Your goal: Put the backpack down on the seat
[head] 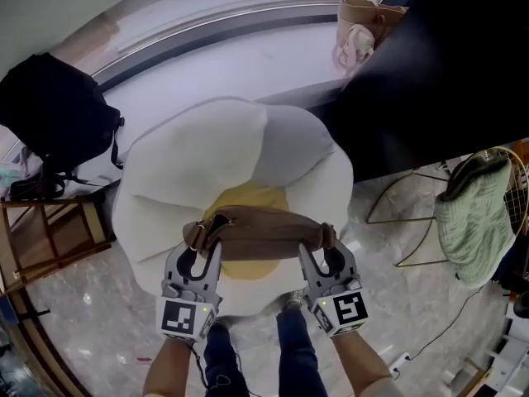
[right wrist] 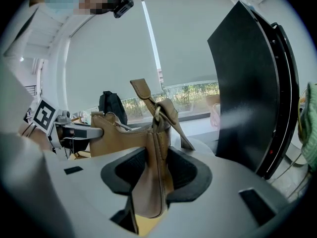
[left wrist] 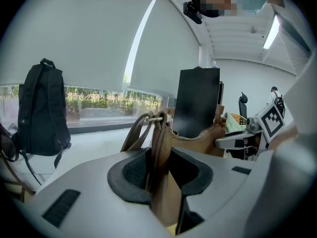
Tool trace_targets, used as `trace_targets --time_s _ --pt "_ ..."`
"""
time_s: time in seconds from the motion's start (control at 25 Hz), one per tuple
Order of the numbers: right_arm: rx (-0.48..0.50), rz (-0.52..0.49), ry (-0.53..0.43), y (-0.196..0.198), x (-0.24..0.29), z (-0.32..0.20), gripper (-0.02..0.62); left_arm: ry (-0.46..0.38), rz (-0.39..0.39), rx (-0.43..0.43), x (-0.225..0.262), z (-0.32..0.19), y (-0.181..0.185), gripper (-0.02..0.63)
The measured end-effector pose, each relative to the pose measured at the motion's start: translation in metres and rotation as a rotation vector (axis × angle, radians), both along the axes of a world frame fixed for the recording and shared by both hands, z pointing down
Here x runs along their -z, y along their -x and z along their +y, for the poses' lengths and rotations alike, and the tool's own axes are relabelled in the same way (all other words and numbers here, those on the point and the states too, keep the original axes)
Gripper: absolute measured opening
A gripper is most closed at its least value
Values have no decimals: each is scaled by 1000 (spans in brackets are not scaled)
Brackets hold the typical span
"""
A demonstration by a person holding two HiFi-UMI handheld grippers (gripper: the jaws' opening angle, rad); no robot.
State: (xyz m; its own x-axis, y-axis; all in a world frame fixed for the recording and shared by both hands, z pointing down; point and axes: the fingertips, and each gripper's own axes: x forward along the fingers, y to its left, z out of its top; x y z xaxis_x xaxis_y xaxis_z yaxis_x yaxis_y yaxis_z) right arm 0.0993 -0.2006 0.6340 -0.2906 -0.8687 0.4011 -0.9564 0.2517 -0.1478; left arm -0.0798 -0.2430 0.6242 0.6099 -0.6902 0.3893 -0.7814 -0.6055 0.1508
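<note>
Bag (head: 260,231) stretched between left tongs (head: 202,251) and right tongs (head: 327,255), each clamped on one end, seat (head: 207,155) beneath both.

Head view looks down; both gripper views (close) share the bag (left wrist: 161,182).

A black backpack (head: 54,110) stands upright on the white window ledge (head: 248,64), above a wooden rack (head: 50,234) at the left edge of the marble floor (head: 99,329). A brown paper bag (head: 368,11) with a pale pink bundle (head: 354,46) against it sits further along the ledge, beside a large black panel (head: 446,73). A green knit cloth (head: 471,222) drapes over a wire frame (head: 517,180) at the right.
</note>
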Motion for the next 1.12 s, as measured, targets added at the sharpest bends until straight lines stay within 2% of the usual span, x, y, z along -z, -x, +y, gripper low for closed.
trace_targets --time_s 0.6,1.12 --pt "-18 5 37 -12 -95 -24 158 43 -30 11 -94 -23 -13 127" --pt "-23 26 70 -14 -145 -43 158 94 -47 34 -147 -43 -14 127"
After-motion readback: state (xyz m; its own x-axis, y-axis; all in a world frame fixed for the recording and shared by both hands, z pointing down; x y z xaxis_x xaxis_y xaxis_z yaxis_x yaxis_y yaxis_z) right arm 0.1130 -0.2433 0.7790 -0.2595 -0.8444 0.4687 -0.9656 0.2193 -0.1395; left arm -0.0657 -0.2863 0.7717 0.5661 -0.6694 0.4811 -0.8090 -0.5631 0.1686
